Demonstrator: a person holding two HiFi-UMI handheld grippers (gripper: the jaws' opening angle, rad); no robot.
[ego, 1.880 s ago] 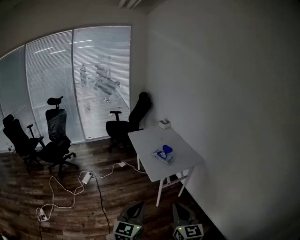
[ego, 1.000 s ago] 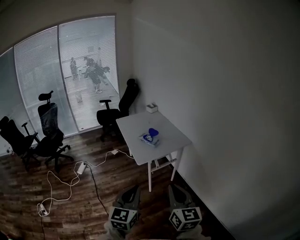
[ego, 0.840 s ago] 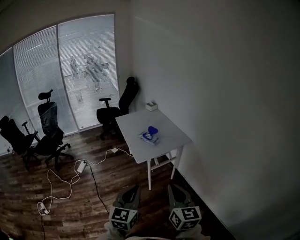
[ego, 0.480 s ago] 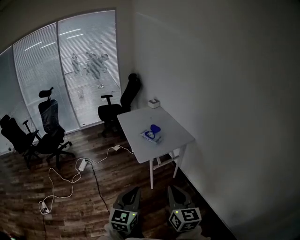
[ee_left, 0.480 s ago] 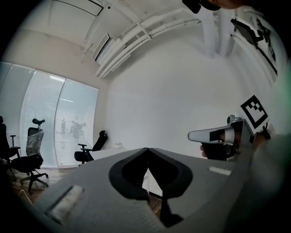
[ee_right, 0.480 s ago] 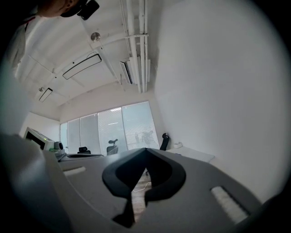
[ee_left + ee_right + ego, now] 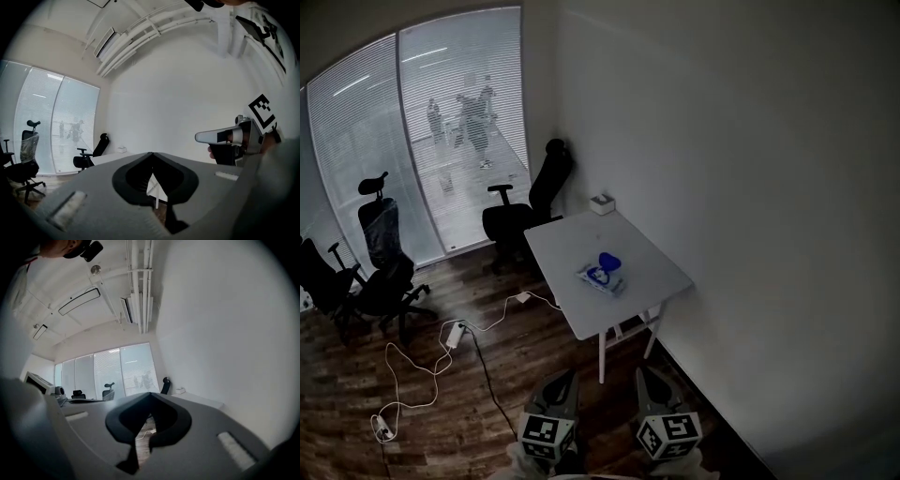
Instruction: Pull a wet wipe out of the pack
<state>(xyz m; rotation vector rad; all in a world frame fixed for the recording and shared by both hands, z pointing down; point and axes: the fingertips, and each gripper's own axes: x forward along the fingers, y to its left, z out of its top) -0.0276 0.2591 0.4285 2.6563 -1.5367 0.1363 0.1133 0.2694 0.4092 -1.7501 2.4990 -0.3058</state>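
The wet wipe pack [image 7: 602,277], white with a blue lid, lies flat near the middle of a small white table [image 7: 644,265] against the wall. Both grippers are low at the head view's bottom edge, well short of the table and apart from the pack. My left gripper [image 7: 566,380] is shut with nothing in it, its jaws meeting at the tips [image 7: 151,154]. My right gripper [image 7: 646,377] is shut and empty too, tips together [image 7: 151,395]. The pack is too small to make out in either gripper view.
A small white box [image 7: 601,202] sits on the table's far corner. A black office chair [image 7: 525,208] stands behind the table, with others [image 7: 380,272] at the left by the blinds. A power strip [image 7: 453,333] and white cables trail over the wooden floor. A white wall runs along the right.
The table and pack have come a little closer and sit larger in the head view. Both grippers have moved forward together and stay shut.
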